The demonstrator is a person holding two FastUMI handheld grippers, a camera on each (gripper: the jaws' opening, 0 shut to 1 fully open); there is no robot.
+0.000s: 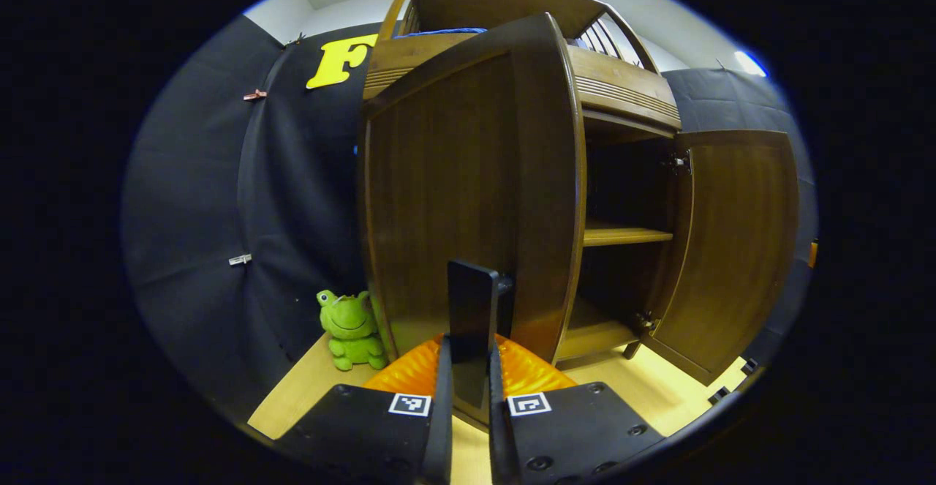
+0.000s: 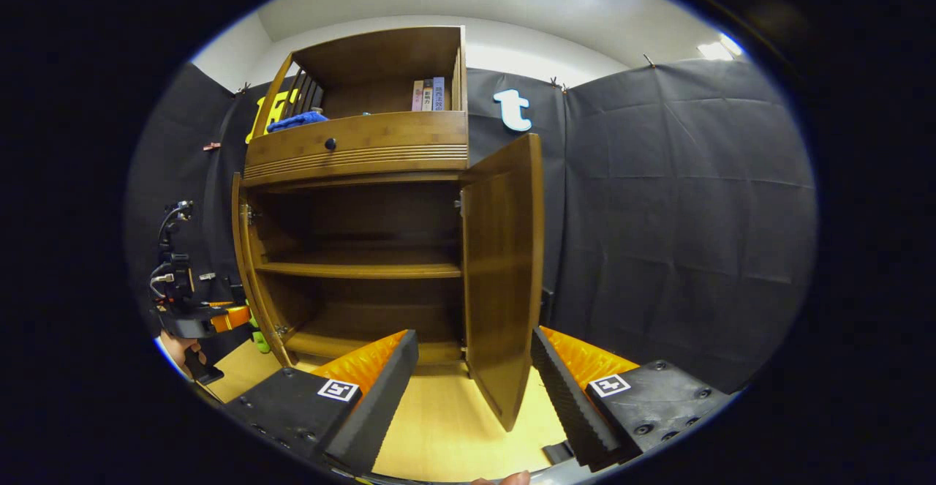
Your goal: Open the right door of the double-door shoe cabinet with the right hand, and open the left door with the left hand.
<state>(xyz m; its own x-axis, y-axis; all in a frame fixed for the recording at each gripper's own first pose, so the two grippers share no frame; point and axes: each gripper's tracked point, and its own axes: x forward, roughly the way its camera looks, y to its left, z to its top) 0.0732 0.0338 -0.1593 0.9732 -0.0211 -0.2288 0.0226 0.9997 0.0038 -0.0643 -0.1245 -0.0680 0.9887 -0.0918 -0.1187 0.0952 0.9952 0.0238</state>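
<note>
**Shoe cabinet stands with both doors swung out, left one in the jaws' grip**

The shoe cabinet [image 2: 358, 251] sits on the pale wooden floor [image 2: 446, 426] against the booth's black cloth wall, its two shelves bare to the room. In the left gripper view, the left door [image 1: 468, 200] rises directly ahead of the left gripper [image 1: 468, 397], its long axis vertical and its free edge turned toward the camera. The jaws are drawn nearly together on a dark upright handle [image 1: 472, 309] at the door's lower part, and appear clamped on it. In the right gripper view, the right door [image 2: 504, 280] stands wide, edge-on, between the spread fingers of the right gripper [image 2: 475, 390]; those jaws are well apart and touch nothing. The same view shows the left gripper far off beside the cabinet's left side, a hand beneath it.

A green frog toy [image 1: 351, 328] sits on the floor just beside the left door. Books [image 2: 428, 94] and a blue cloth [image 2: 296, 120] rest on the top shelf. Judging by the doors, the task looks all but done; what remains is for the left gripper, the nearer one, to let go.
</note>
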